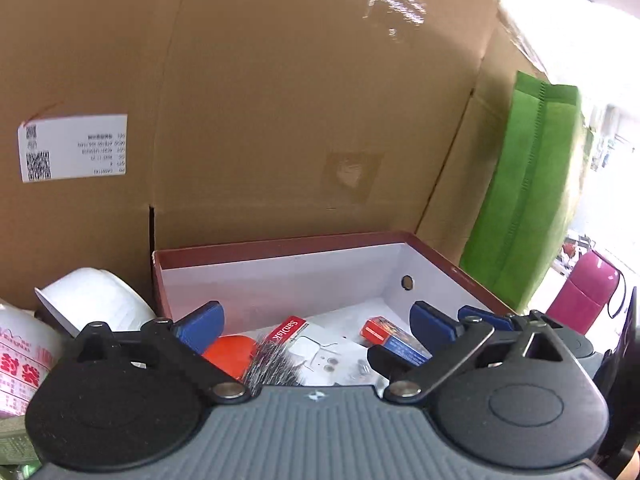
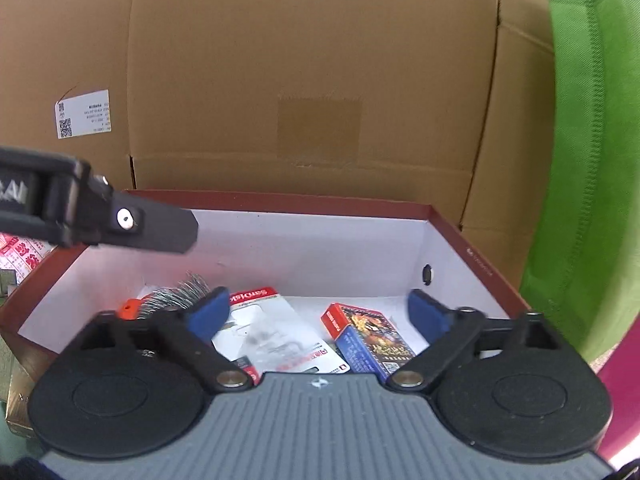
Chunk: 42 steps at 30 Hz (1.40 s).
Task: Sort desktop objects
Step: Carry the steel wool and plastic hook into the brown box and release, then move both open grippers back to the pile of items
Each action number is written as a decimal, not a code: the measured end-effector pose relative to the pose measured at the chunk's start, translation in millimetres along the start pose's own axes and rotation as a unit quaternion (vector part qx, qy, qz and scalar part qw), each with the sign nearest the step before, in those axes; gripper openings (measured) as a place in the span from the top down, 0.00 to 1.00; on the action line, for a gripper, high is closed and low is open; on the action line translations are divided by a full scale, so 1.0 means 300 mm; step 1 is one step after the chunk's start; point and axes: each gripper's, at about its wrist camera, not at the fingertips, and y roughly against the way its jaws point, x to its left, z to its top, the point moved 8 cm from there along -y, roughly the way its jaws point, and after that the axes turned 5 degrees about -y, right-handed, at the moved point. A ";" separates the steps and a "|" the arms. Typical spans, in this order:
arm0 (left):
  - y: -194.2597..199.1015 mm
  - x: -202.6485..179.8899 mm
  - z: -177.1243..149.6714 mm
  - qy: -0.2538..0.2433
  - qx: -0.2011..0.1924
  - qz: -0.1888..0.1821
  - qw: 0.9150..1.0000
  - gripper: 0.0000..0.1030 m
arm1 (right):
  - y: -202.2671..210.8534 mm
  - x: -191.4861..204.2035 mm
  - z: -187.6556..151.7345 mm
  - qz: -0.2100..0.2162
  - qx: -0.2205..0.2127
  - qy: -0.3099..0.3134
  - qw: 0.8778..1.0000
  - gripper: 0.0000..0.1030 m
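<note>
A red-rimmed box with a white inside (image 1: 280, 246) (image 2: 280, 200) holds an orange-handled wire brush (image 1: 272, 360) (image 2: 176, 294), a SanDisk card pack (image 1: 308, 340) (image 2: 272, 328) and a red and blue card box (image 1: 394, 340) (image 2: 368, 336). My left gripper (image 1: 316, 322) is open and empty above the box's near edge. My right gripper (image 2: 318, 312) is open and empty above the box's contents. One finger (image 2: 160, 228) of the left gripper shows in the right wrist view over the box's left rim. The right gripper's blue fingertip (image 1: 484, 316) shows at the right of the left wrist view.
A large cardboard carton (image 1: 280, 100) (image 2: 300, 80) stands behind the box. A green fabric bag (image 1: 524, 200) (image 2: 588, 160) is at the right, with a magenta flask (image 1: 584, 292) beside it. A white tape roll (image 1: 92, 300) and a printed bottle (image 1: 20, 364) sit left.
</note>
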 end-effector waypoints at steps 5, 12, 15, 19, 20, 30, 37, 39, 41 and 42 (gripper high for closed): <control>0.047 -0.032 -0.007 -0.019 0.000 -0.002 1.000 0.01 | 0.060 0.026 0.003 0.004 -0.006 -0.004 1.000 0.07; 0.114 -0.068 -0.030 -0.040 -0.004 0.001 0.999 0.01 | 0.145 0.050 0.013 -0.002 -0.008 -0.001 1.000 0.06; 0.158 -0.086 -0.040 -0.041 -0.004 -0.002 0.999 0.01 | 0.198 0.064 0.019 0.000 -0.014 -0.002 1.000 0.06; 0.271 -0.093 -0.078 -0.037 -0.015 0.002 0.999 0.01 | 0.295 0.111 0.020 0.013 -0.030 0.007 0.999 0.06; 0.305 -0.090 -0.092 -0.034 -0.019 0.004 0.999 0.01 | 0.324 0.127 0.016 0.020 -0.034 0.011 0.999 0.06; 0.601 0.066 -0.319 0.013 -0.014 0.059 0.998 0.01 | 0.511 0.425 -0.140 0.106 -0.030 0.056 0.992 0.06; 0.696 0.255 -0.461 0.058 0.013 0.120 0.991 0.02 | 0.549 0.654 -0.317 0.186 0.034 0.065 0.980 0.06; 0.706 0.308 -0.476 0.070 0.016 0.137 0.988 0.02 | 0.543 0.706 -0.361 0.195 0.056 0.064 0.977 0.06; 0.708 0.350 -0.481 0.083 0.018 0.143 0.986 0.04 | 0.531 0.748 -0.386 0.198 0.071 0.067 0.975 0.06; 0.708 0.368 -0.484 0.089 0.018 0.142 0.986 0.04 | 0.526 0.769 -0.391 0.197 0.075 0.069 0.975 0.06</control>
